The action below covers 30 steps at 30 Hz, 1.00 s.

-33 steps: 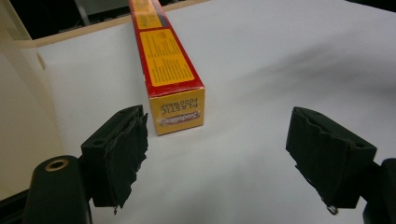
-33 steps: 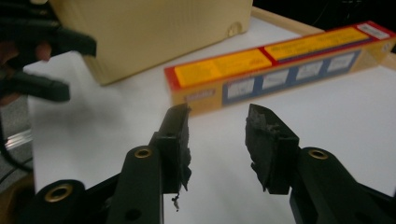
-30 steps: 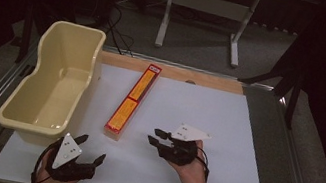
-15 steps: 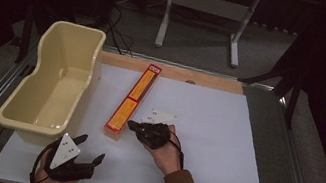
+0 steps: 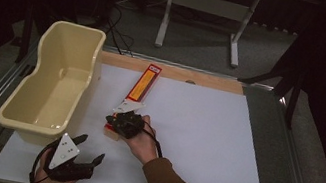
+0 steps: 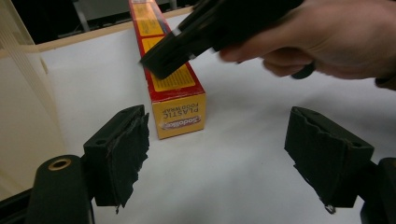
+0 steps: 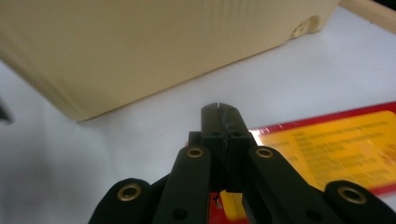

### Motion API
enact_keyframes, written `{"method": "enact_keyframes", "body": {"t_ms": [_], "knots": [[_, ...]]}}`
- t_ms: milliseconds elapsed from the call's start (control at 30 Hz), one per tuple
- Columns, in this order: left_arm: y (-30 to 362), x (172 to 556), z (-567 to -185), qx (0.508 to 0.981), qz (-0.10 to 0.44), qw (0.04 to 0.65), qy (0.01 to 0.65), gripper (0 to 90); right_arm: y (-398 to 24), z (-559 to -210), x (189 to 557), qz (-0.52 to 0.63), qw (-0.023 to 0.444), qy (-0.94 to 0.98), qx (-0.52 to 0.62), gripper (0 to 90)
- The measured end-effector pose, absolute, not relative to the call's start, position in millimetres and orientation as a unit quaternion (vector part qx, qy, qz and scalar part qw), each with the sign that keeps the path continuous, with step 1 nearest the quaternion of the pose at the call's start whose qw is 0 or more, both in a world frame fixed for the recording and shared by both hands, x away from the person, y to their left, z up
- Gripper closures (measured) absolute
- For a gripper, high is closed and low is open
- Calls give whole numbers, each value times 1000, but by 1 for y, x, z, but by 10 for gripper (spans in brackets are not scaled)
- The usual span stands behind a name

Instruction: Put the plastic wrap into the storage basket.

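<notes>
A long red and yellow plastic-wrap box (image 5: 141,85) lies on the white sheet, running away from me beside the cream tub (image 5: 59,78). My right gripper (image 5: 112,122) hovers over the box's near end; its jaws are pressed together with nothing between them. In the right gripper view the shut tips (image 7: 219,116) point toward the tub wall (image 7: 163,46), with the box (image 7: 327,149) just below and to the right. My left gripper (image 5: 92,147) rests near the front edge, open and empty. Its view (image 6: 222,158) faces the box end (image 6: 180,119), with the right gripper (image 6: 187,42) above it.
The white sheet (image 5: 202,144) covers most of the table, with a wooden strip (image 5: 203,80) along its far edge. The tub stands at the left, close to the box. A metal stand (image 5: 206,8) is on the floor beyond the table.
My right gripper has swung left from the open sheet to the box's near end. The left gripper has barely moved.
</notes>
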<state>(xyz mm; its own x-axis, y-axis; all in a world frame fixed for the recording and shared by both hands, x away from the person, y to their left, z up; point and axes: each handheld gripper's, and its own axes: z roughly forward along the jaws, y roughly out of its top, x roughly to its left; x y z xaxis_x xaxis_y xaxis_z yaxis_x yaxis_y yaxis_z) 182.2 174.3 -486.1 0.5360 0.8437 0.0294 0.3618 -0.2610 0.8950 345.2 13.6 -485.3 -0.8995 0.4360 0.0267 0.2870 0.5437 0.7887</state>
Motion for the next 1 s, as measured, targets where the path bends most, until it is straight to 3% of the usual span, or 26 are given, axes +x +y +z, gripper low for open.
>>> {"method": "enact_keyframes", "body": {"t_ms": [533, 1000], "knots": [[175, 182, -486, 749, 263, 458, 399, 212, 51, -497, 363, 373, 76, 897, 224, 899], [176, 181, -486, 748, 263, 460, 400, 211, 44, -493, 350, 309, 99, 922, 210, 899]]}}
